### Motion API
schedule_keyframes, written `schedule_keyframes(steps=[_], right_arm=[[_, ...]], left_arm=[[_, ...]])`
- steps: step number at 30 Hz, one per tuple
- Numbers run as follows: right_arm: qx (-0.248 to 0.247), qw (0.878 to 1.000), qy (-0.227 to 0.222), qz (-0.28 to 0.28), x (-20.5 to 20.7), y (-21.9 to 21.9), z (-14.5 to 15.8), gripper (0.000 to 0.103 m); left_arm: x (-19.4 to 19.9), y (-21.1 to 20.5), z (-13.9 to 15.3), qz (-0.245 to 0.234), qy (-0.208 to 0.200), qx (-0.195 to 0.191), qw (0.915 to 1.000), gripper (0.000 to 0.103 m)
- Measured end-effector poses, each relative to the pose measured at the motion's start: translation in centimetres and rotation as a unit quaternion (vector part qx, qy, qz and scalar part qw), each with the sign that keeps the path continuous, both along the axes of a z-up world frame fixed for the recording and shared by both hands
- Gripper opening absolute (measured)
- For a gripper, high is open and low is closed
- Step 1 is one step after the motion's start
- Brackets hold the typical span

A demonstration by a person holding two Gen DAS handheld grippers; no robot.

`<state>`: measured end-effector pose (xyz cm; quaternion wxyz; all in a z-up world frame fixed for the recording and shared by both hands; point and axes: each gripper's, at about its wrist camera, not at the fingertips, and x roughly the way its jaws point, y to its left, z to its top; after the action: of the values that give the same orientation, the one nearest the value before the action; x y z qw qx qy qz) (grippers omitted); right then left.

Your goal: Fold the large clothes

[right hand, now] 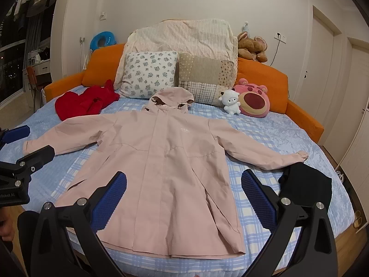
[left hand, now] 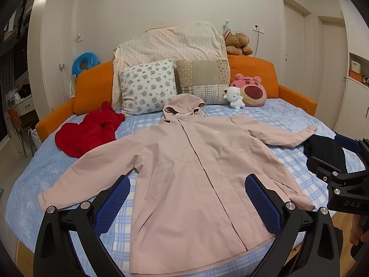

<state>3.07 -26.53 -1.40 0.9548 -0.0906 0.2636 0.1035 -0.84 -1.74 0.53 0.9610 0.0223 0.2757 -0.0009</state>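
A pale pink hooded jacket (left hand: 191, 175) lies flat and face up on the bed, sleeves spread to both sides, hood toward the pillows; it also fills the middle of the right wrist view (right hand: 166, 168). My left gripper (left hand: 186, 184) is open and empty, hovering above the jacket's lower hem. My right gripper (right hand: 183, 180) is open and empty, also above the hem. The right gripper shows at the right edge of the left wrist view (left hand: 341, 157), and the left gripper shows at the left edge of the right wrist view (right hand: 25, 143).
The bed (left hand: 288, 120) has a blue checked cover and an orange headboard. A red garment (left hand: 90, 131) lies at the far left. A black garment (right hand: 306, 187) lies by the right sleeve cuff. Pillows (left hand: 147, 85) and plush toys (left hand: 251, 91) line the head end.
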Motion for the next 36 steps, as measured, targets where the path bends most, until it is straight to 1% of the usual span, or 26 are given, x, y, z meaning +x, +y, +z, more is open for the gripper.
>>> schedule_keyframes(steps=[3,6,10,11,15,16,17,19,21,22,25,26,28,29,31,32,34,35,36], right_arm=[[0.001,1.0,0.001,-0.001,0.1,-0.1,-0.1,0.098],[0.002,1.0,0.003,-0.005,0.6,-0.5,-0.4,0.098],[-0.006,0.999,-0.007,-0.031,2.7,-2.2,-1.1,0.098],[-0.006,0.999,-0.011,-0.039,3.5,-3.2,-1.2,0.098],[0.002,0.997,-0.017,-0.075,7.8,-8.6,-1.7,0.098],[0.006,0.997,-0.015,-0.079,8.9,-9.8,-1.9,0.098],[0.014,0.996,-0.01,-0.084,10.5,-11.8,-2.1,0.098],[0.026,0.994,0.014,-0.102,14.2,-16.2,-2.8,0.098],[0.035,0.991,0.033,-0.124,17.4,-20.2,-3.1,0.094],[0.041,0.989,0.042,-0.136,18.8,-22.3,-3.4,0.089],[0.078,0.976,0.088,-0.185,24.6,-30.2,-4.5,0.085],[0.089,0.972,0.099,-0.195,25.9,-32.0,-4.9,0.083],[0.105,0.96,0.129,-0.223,29.7,-36.4,-6.0,0.08],[0.109,0.956,0.139,-0.233,30.9,-37.8,-6.5,0.078],[0.117,0.943,0.172,-0.262,34.2,-41.1,-8.4,0.074],[0.121,0.936,0.184,-0.274,35.4,-42.3,-9.3,0.07],[0.141,0.919,0.22,-0.295,38.1,-45.0,-11.8,0.069],[0.147,0.913,0.234,-0.302,38.9,-45.6,-12.7,0.066],[0.158,0.903,0.254,-0.309,40.0,-46.6,-14.1,0.063]], left_arm=[[0.3,0.0,-0.1,-0.002,0.002,-0.002,1.0,0.101],[1.6,-0.7,-0.5,-0.011,0.013,-0.006,0.9998,0.101],[4.9,-1.9,-1.2,-0.033,0.033,-0.011,0.9989,0.101],[5.8,-2.3,-1.4,-0.038,0.039,-0.012,0.9984,0.101],[10.6,-4.6,-2.2,-0.067,0.071,-0.031,0.9948,0.101],[12.3,-5.4,-2.7,-0.076,0.083,-0.043,0.9927,0.101],[13.3,-5.9,-3.0,-0.08,0.092,-0.05,0.9913,0.101],[15.8,-7.2,-4.2,-0.087,0.113,-0.068,0.9874,0.101],[18.0,-8.6,-5.7,-0.092,0.128,-0.083,0.984,0.101],[18.7,-9.1,-6.4,-0.094,0.132,-0.086,0.9831,0.101],[21.7,-11.7,-8.9,-0.103,0.165,-0.081,0.9776,0.101],[23.0,-12.8,-9.9,-0.107,0.178,-0.075,0.9753,0.101],[24.9,-14.4,-10.9,-0.114,0.191,-0.06,0.9731,0.101],[25.9,-15.2,-11.3,-0.114,0.196,-0.051,0.9726,0.101],[27.2,-16.3,-11.9,-0.116,0.204,-0.046,0.9711,0.101],[27.8,-16.7,-12.3,-0.119,0.207,-0.048,0.9699,0.101],[28.5,-17.4,-12.9,-0.123,0.212,-0.047,0.9683,0.101],[28.7,-17.6,-13.3,-0.127,0.214,-0.044,0.9676,0.101],[29.0,-17.8,-13.8,-0.131,0.218,-0.038,0.9664,0.101]])
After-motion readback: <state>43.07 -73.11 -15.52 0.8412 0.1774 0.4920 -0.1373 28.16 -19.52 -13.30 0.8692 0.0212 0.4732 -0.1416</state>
